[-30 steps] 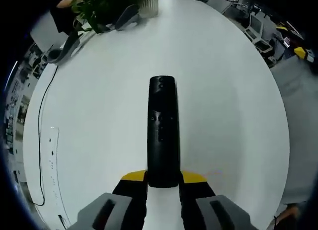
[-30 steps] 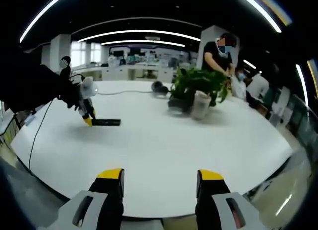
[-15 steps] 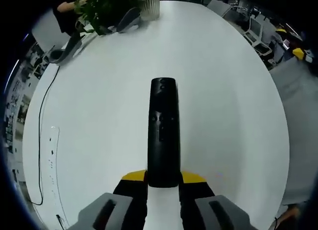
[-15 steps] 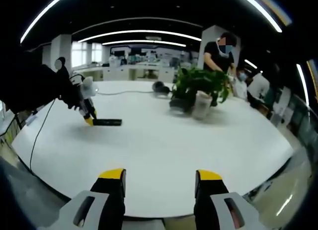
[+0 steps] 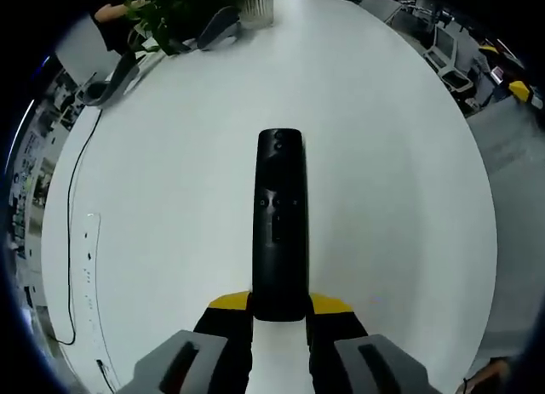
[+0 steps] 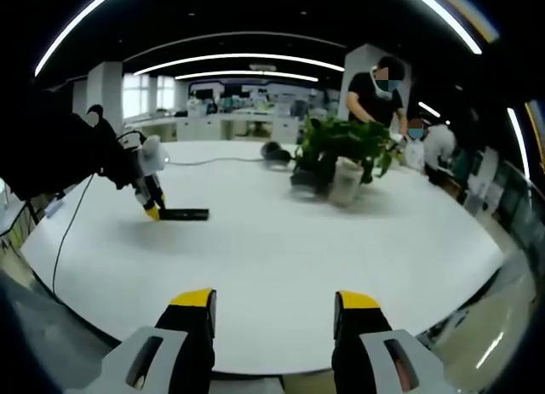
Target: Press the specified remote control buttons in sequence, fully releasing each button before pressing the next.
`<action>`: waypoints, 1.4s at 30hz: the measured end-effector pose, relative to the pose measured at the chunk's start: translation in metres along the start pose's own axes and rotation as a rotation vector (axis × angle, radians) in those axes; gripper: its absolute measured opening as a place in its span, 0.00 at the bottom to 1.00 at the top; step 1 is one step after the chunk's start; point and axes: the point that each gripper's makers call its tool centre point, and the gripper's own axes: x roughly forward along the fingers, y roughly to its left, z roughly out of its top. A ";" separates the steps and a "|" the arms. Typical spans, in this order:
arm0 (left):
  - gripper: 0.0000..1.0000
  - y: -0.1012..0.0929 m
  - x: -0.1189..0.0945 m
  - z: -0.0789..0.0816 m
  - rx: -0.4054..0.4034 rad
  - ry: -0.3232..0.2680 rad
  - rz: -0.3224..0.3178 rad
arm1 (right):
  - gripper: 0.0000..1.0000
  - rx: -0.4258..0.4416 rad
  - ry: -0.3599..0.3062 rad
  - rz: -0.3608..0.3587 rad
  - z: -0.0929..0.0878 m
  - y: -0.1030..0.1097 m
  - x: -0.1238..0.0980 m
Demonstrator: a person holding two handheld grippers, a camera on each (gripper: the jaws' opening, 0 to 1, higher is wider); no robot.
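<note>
L tool (image 5: 279, 316) is clamped on the near end of the remote (image 5: 279, 219), which runs up the centre of the left gripper view w/ its button face toward the camera. Held by the tail only, so the buttons mid-body and the round one at the far tip are left uncovered, prob. so the other tool can reach them. Remote sits low over the white tabletop (image 5: 170, 198); can't tell if it's touching or just above.

R tool (image 6: 272, 313) has its jaws apart w/ nothing between them, at the near tabletop edge, bottom centre of the right gripper view. Well apart from the remote (image 6: 185, 214), which shows centre-left there, lying roughly level, pinched by the L tool (image 6: 152, 208). No press under way yet, I'd say; R tool needs to cross the tabletop first.

Plant (image 6: 339, 147) in a pot, right of centre, upper part of frame; a person stands behind it. Cable (image 5: 72, 190) trails along the left edge in the left gripper view.
</note>
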 end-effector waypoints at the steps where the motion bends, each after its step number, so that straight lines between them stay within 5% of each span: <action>1: 0.23 -0.001 0.000 -0.001 -0.007 -0.003 -0.001 | 0.53 0.001 0.001 0.000 0.000 0.000 0.000; 16: 0.23 -0.028 -0.002 -0.001 -0.021 0.023 0.001 | 0.52 0.002 0.004 0.007 -0.001 -0.001 0.000; 33: 0.23 -0.054 -0.002 -0.003 -0.054 0.116 0.011 | 0.45 0.003 -0.005 0.050 0.001 0.005 0.001; 42: 0.23 -0.077 -0.003 -0.005 -0.092 0.111 0.018 | 0.40 -0.019 0.008 0.068 -0.002 0.008 0.001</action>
